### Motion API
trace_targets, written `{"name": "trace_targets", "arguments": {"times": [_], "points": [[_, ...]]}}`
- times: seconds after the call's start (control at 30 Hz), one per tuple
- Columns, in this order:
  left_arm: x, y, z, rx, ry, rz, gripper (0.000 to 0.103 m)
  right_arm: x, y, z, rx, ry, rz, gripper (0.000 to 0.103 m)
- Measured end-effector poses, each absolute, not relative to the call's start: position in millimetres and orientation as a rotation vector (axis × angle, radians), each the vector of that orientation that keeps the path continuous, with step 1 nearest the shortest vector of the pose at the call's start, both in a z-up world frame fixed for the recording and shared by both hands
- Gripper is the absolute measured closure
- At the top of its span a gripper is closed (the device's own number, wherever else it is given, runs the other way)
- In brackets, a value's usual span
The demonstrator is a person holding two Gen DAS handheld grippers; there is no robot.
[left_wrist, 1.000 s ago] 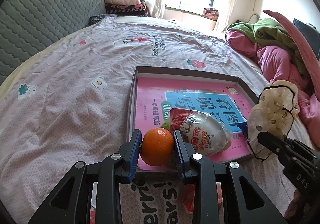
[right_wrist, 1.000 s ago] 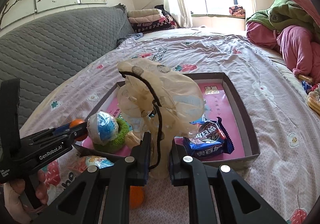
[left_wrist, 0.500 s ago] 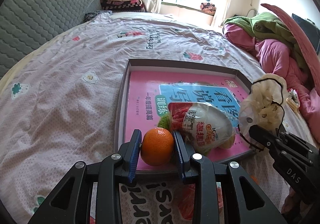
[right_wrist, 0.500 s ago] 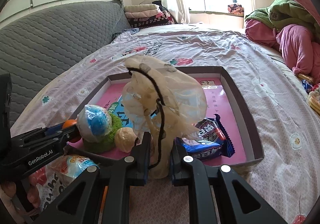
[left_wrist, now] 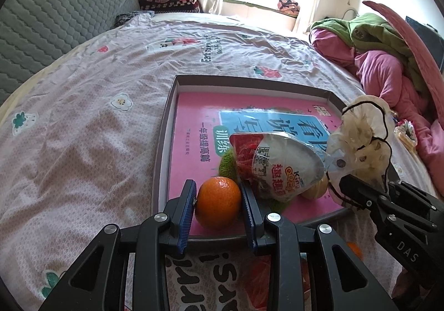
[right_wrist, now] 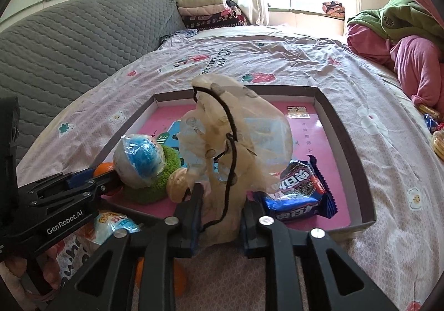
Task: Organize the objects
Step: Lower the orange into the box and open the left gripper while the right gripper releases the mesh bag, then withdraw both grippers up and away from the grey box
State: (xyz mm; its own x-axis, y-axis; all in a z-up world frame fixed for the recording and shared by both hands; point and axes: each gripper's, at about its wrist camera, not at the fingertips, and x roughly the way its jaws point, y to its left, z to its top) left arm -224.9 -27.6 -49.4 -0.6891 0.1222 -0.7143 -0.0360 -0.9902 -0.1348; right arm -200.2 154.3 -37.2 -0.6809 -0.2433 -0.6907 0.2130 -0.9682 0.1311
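While left claw [left_wrist: 217, 207] grips orange [left_wrist: 218, 206], right claw [right_wrist: 219, 216] clamps plastic bag [right_wrist: 236, 144].

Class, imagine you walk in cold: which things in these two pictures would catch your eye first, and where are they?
The bright orange stands out first, pinched in the left tool over the near edge of the shallow box on the bed. Next comes the crumpled translucent bag with a black cord, held up by the right tool at the box's near edge, beside a blue snack packet lying inside.

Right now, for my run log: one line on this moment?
left gripper: shut on orange | right gripper: shut on pouch | both at tray
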Motion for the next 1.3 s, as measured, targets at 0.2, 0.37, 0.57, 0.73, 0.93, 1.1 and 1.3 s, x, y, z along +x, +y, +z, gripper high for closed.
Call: {"name": "trace_targets", "arguments": {"times": [0.2, 0.37, 0.57, 0.73, 0.93, 1.1, 1.3], "points": [[-221.6, -28.9, -50.2, -1.19, -0.157, 2.826, 0.07, -193.5, 158.2, -36.1, 1.101, -0.054, -2.689, 0.064], [-218.3, -28.4, -49.1, -1.186, -0.145, 2.834, 0.069, -185.9, 159.1, -33.7, 1.081, -0.031, -2.699, 0.06], [-210.4, -26.6, -45.4, -1.174, -0.14, 2.834, 0.055, -182.7, 167.1, -30.5, 1.086, -0.049, -2.728, 0.059], [-206.6, -28.3, -43.0, -1.17, -0.151, 2.838, 0.055, -181.5, 174.2, -27.8, 1.091, -0.057, -2.762, 0.053], [-204.6, -29.4, -40.0, -1.165, -0.175, 2.833, 0.055, -184.1, 179.2, -20.7, 1.065, -0.053, -2.801, 0.047], [-203.3, -28.7, -36.2, -1.155, -0.181, 2.83, 0.055, -183.0, 177.2, -13.9, 1.037, -0.041, -2.806, 0.047], [-199.3, -27.8, -30.5, -1.139, -0.179, 2.831, 0.054, -180.0, 175.3, -13.2, 1.042, -0.042, -2.802, 0.046]]}}
